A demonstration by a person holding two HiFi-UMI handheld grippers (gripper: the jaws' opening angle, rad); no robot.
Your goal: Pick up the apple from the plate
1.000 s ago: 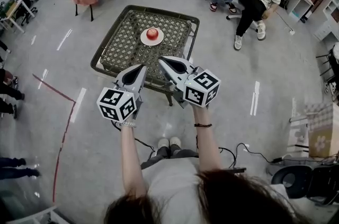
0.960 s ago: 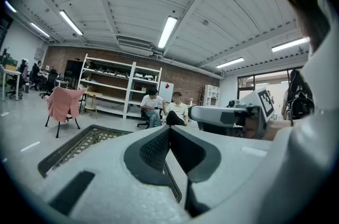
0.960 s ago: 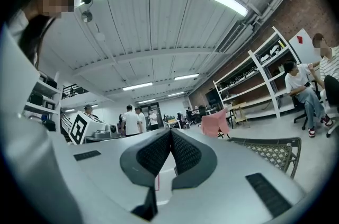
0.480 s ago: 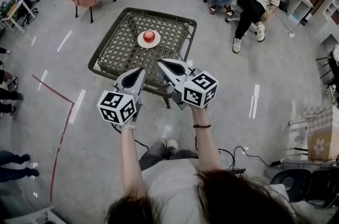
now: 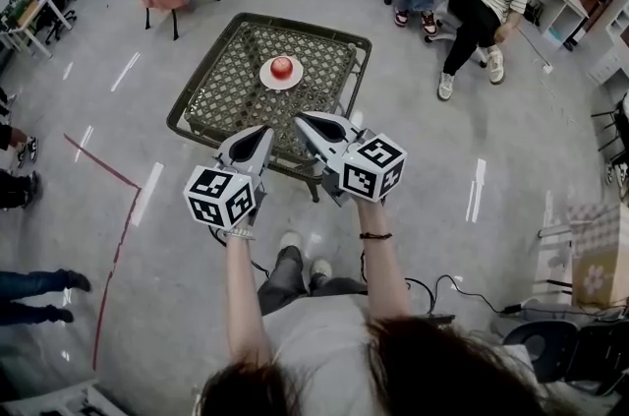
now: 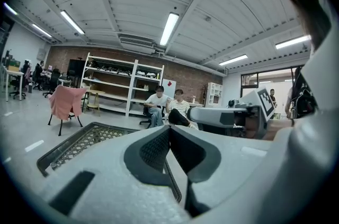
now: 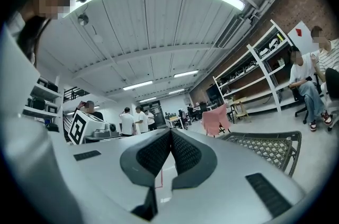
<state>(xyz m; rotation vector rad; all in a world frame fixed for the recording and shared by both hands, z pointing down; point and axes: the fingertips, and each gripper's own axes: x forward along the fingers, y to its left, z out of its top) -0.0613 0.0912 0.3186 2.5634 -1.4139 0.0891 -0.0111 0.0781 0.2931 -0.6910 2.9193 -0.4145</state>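
Apple: small red round apple [image 5: 282,66], sitting on a white round plate [image 5: 266,78]. No long axis, so any approach angle serves.
Plate: on the far half of the dark green lattice metal table [image 5: 221,94], about midway between its left and right edges.
Left gripper [image 5: 262,132]: jaws pressed together, nothing between them.
Right gripper [image 5: 304,121]: jaws likewise together and empty.
Key relation: the apple lies ahead of both tips and well apart. Both sit above the table's near edge, the right tip looking a touch nearer.
Next move, I'd say: open up, reach forward and down.
Room: the tabletop is bare around the plate, but mind the raised rim.
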